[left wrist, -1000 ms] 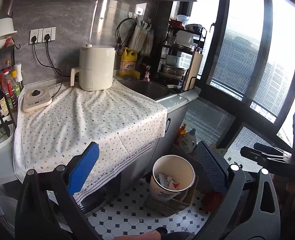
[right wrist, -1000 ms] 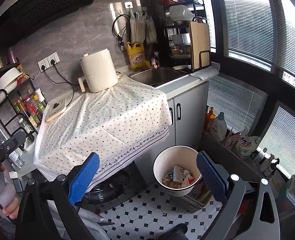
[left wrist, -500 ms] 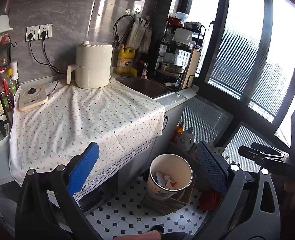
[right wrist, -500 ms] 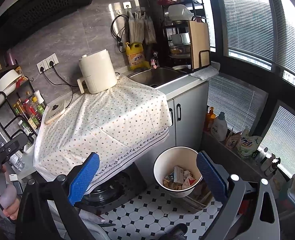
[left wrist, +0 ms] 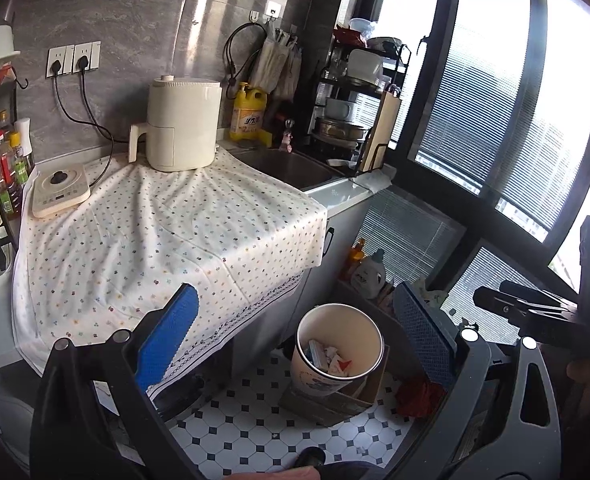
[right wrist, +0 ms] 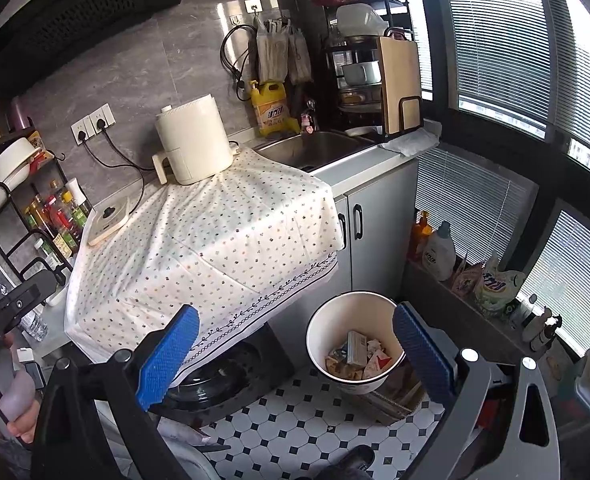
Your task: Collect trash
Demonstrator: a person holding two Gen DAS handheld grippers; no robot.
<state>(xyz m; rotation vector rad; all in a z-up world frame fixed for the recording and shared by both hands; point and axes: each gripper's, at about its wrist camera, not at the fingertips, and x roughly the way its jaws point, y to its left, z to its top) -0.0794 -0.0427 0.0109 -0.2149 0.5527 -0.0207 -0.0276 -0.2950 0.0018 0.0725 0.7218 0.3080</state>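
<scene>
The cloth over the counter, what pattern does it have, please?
White cloth with small coloured dots; clearest in the right wrist view.

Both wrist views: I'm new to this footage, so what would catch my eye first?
The flower-dotted cloth draped over the counter fills the middle, with a cream air fryer standing at its back edge. Below on the tiled floor, a white bin holds paper trash. Both grippers, left and right, have empty, open jaws.

Daylight pours in through the windows [left wrist: 491, 92] from about two o'clock, blowing out to white glare between the blinds. A sunlit band crosses the spotted cloth [right wrist: 215, 240], with soft shadows in its folds. Both views are sharp, with strong fisheye bending and dark vignetting at the corners.
</scene>
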